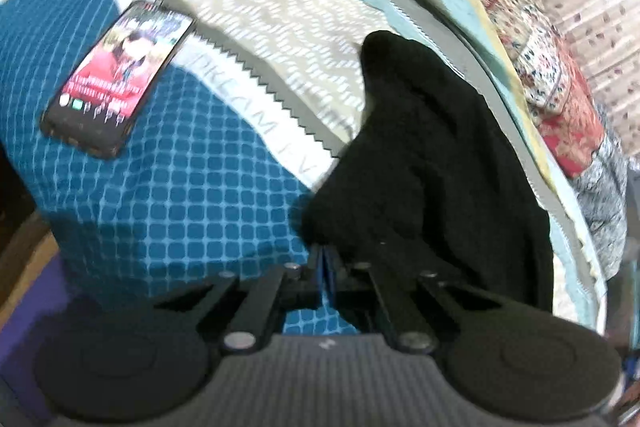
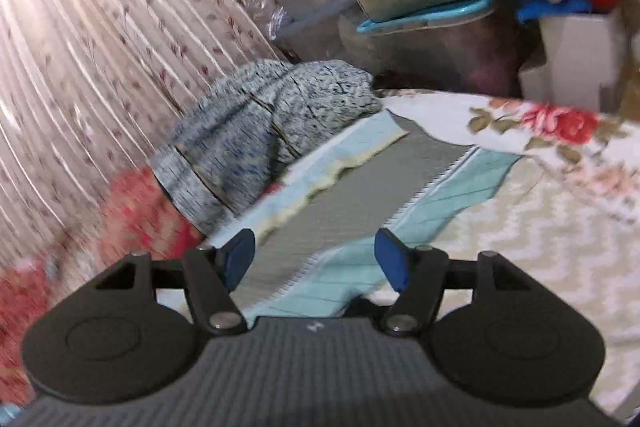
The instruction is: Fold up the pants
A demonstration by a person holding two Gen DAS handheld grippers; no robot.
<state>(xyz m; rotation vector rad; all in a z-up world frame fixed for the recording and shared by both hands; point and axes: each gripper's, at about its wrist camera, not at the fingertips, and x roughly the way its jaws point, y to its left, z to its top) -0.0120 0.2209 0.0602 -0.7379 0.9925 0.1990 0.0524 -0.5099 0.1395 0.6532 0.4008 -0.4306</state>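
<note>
Pants [image 1: 420, 155] between closed left fingers [image 1: 316, 267]

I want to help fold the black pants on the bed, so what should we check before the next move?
1. Left gripper shut on the black pants: ok. The fingers are together, with the dark cloth bunched at their tips.
2. Right gripper free for a second grab: ok. Its blue pads stand apart with only bedding between them.
3. Right gripper aimed at the pants: not ok. Its view shows no black cloth.
4. Phone clear of the pants: ok. It lies apart on the blue checked cover.
5. Pants spread flat: not ok. They hang in a crumpled heap.
6. Where the waistband and legs are: cannot tell.
</note>
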